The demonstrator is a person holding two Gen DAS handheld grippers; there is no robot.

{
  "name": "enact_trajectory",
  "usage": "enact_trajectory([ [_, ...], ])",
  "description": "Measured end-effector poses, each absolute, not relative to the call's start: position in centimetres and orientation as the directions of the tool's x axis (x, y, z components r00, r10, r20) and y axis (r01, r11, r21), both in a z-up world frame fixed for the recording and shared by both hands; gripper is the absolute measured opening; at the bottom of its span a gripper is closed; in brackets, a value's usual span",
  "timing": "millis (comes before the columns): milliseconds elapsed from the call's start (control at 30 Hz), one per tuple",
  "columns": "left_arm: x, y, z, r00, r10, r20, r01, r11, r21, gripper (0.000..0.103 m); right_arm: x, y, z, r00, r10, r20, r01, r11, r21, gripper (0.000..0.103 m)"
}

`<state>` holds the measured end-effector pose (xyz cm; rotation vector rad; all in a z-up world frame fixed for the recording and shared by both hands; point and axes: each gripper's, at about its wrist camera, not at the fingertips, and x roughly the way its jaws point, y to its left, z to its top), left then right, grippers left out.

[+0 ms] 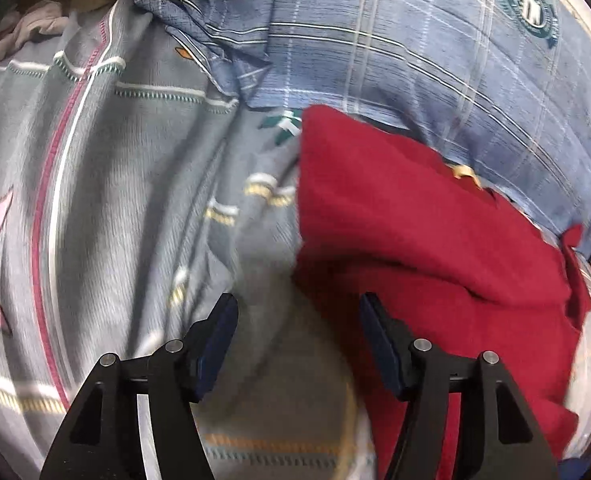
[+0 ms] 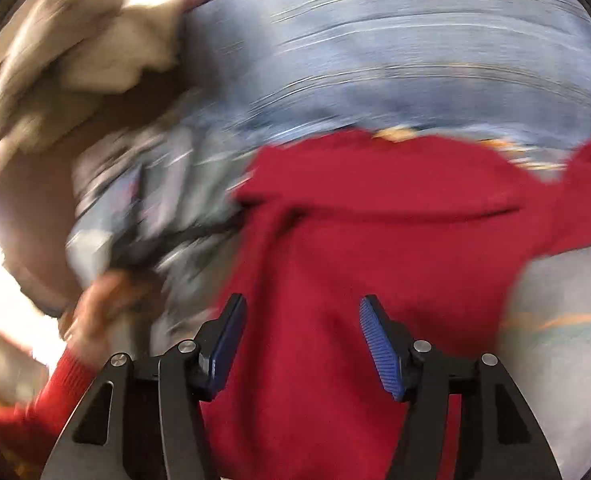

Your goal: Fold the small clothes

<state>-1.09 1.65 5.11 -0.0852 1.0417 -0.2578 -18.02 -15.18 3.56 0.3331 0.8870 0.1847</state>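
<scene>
left hand-held gripper (image 1: 298,308): released, jaws spread wide, nothing between them; hovers over the seam where the red garment's left edge meets the grey sheet.
right hand-held gripper (image 2: 303,308): released too, jaws apart, directly over red cloth, not gripping.
red garment (image 1: 415,232): small red knit piece, lying on the bed from centre toward 4 o'clock in the left wrist view; partly folded, with a crease across the middle and a loose flap at 3 o'clock. Fills the centre of the right wrist view (image 2: 375,240).
bedding: grey patterned sheet (image 1: 135,200) at 9 o'clock, blue plaid cover (image 1: 415,40) at 12–1 o'clock; the garment sits across both.
other: beige clothes pile (image 2: 87,48) at 10 o'clock; person's hand in a red sleeve (image 2: 95,308) at 8 o'clock in the right wrist view.
image quality: right wrist view heavily smeared, fine detail unreadable.
risk 1: pinching the sheet along with the red edge, since the left jaws straddle both fabrics.
risk 2: grabbing a single layer, so the fold opens on lift.
risk 3: fast motion dragging the garment askew on soft, wrinkled bedding.
</scene>
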Motion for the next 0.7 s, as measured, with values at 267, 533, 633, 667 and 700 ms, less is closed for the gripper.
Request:
enact_trajectory([
  [267, 1.0, -0.4, 4.5, 0.464, -0.264, -0.846, 0.272, 0.951, -0.147, 0.062, -14.9, -3.6, -0.9, 0.551, 0.211, -0.807, -0.103, 0.977, 0.185, 0.059],
  [533, 3.4, -1.6, 2.6, 0.409, -0.3, -0.862, 0.311, 0.934, -0.177, 0.028, -11.9, -2.8, -4.4, 0.55, 0.074, -0.832, -0.041, 0.997, 0.062, 0.026],
  [633, 4.0, -1.5, 2.9, 0.403, -0.311, -0.861, 0.319, 0.929, -0.186, 0.02, -11.5, -4.9, -4.3, 0.523, 0.167, -0.836, -0.04, 0.984, 0.172, 0.01],
  [667, 4.0, -1.3, 3.3, 0.412, -0.312, -0.856, 0.323, 0.929, -0.183, 0.018, -11.0, -5.4, -4.4, 0.505, 0.217, -0.835, -0.033, 0.972, 0.232, 0.007],
  [700, 3.9, -1.2, 3.7, 0.428, -0.305, -0.851, 0.325, 0.93, -0.17, 0.012, -10.7, -6.0, -4.2, 0.491, 0.265, -0.83, -0.022, 0.956, 0.292, 0.006],
])
